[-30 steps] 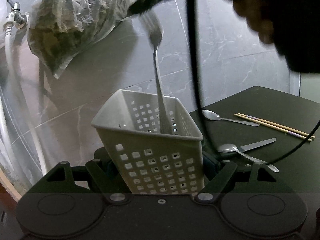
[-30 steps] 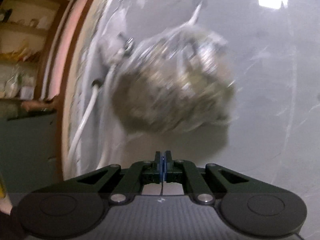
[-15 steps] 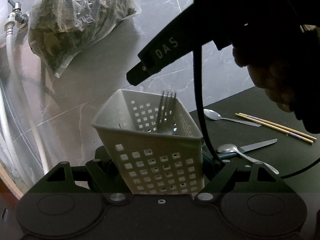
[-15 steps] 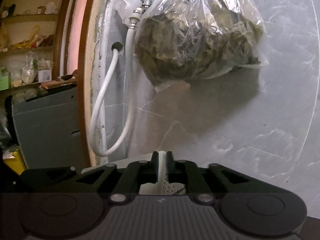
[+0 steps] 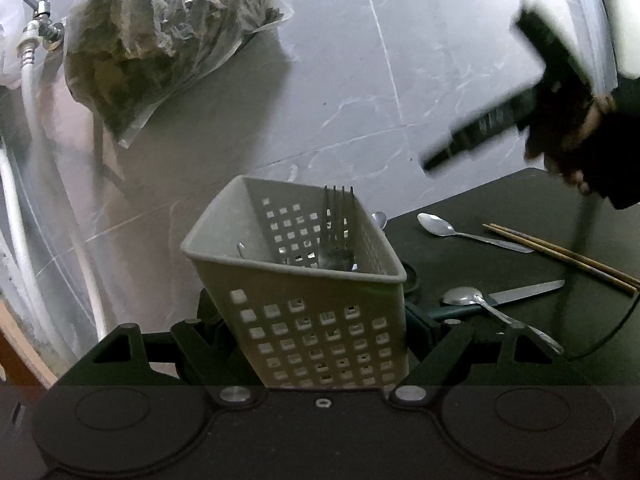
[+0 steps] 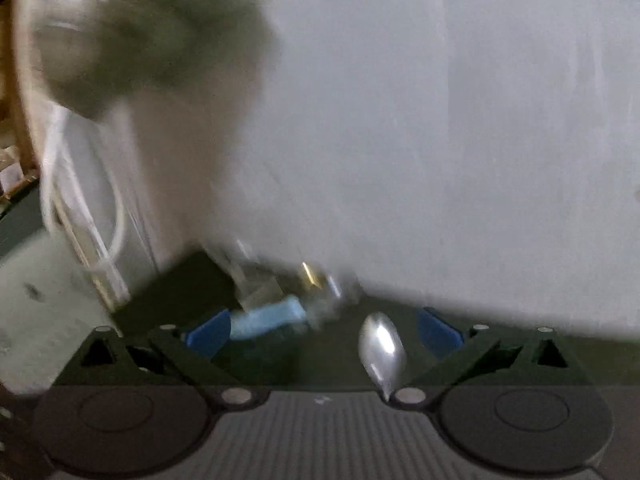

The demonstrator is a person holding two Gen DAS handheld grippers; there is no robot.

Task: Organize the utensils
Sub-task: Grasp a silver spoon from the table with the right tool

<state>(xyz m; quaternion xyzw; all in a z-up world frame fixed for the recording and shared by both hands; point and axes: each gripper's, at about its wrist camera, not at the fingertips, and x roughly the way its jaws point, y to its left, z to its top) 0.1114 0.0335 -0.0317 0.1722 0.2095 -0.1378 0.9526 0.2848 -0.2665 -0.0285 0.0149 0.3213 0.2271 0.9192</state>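
Note:
My left gripper (image 5: 316,332) is shut on a white perforated utensil caddy (image 5: 304,304) and holds it tilted at the black table's left edge. A metal fork (image 5: 336,232) stands inside it, tines up. On the table lie two spoons (image 5: 460,232) (image 5: 492,308), a knife (image 5: 524,292) and a pair of chopsticks (image 5: 560,256). My right gripper (image 6: 320,336) is open, blue pads spread wide, and a spoon bowl (image 6: 380,348) shows between them in a blurred view. In the left wrist view the right gripper (image 5: 500,120) hangs above the table's far right.
A clear plastic bag of dark greens (image 5: 160,36) hangs on the grey marble wall. A tap with a white hose (image 5: 36,80) runs down the left side. A black cable (image 5: 576,280) droops over the table at the right.
The fork has dropped from the right gripper into the caddy. The right gripper has opened and swung right and down toward the table. The left gripper has held still.

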